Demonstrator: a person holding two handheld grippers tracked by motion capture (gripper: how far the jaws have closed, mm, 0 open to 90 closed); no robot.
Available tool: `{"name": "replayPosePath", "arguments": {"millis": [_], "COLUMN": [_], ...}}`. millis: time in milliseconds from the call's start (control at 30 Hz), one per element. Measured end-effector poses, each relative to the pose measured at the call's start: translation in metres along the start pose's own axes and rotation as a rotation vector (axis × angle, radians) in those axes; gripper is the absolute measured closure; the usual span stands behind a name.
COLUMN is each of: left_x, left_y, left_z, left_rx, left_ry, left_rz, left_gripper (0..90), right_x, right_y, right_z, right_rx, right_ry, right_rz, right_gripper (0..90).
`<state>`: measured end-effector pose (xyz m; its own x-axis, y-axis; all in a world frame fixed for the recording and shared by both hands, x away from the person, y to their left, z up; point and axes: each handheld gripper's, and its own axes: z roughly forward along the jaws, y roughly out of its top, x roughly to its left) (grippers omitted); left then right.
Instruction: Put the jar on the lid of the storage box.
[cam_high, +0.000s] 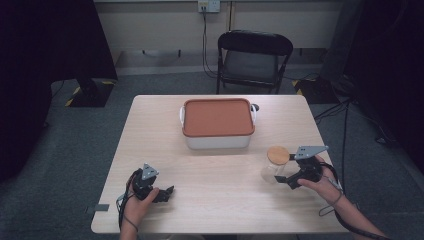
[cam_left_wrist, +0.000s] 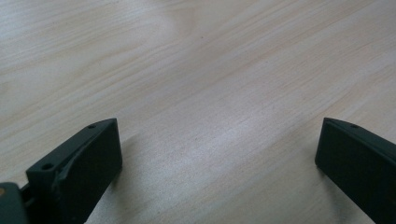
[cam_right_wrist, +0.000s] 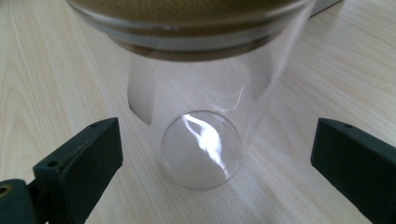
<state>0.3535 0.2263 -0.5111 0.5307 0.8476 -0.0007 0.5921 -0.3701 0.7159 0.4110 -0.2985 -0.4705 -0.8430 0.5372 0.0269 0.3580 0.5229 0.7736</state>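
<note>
Glass jar (cam_right_wrist: 205, 140) with a wooden lid (cam_high: 278, 154) stands on the surface's (cam_high: 210, 170) right side between the right tool's (cam_right_wrist: 217, 158) wide-open, empty jaws; closing squarely below the lid looks safest.

from the high view we look forward and down across the whole table (cam_high: 210, 165), from above its near edge, far enough back to take in the floor and a folding chair (cam_high: 254, 60) beyond. in the left gripper view we sit low and very close over bare wood (cam_left_wrist: 205, 84), looking along two black jaws. in the right gripper view we are equally low, pressed near a clear glass jar (cam_right_wrist: 201, 116) and looking slightly down at its base. that jar (cam_high: 275, 164) and the tabletop are what we share with the high view.
</note>
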Motion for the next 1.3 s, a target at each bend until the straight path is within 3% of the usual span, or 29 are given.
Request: {"name": "replayPosePath", "arguments": {"millis": [1300], "left_x": [0.0], "left_y": [0.0], "left_z": [0.0], "left_rx": [0.0], "left_ry": [0.0], "left_rz": [0.0], "left_gripper": [0.1], "right_x": [0.002], "right_y": [0.011], "right_z": [0.013], "right_rx": [-0.058], "right_ry": [0.017], "right_rz": [0.03], "right_gripper": [6.4]}}
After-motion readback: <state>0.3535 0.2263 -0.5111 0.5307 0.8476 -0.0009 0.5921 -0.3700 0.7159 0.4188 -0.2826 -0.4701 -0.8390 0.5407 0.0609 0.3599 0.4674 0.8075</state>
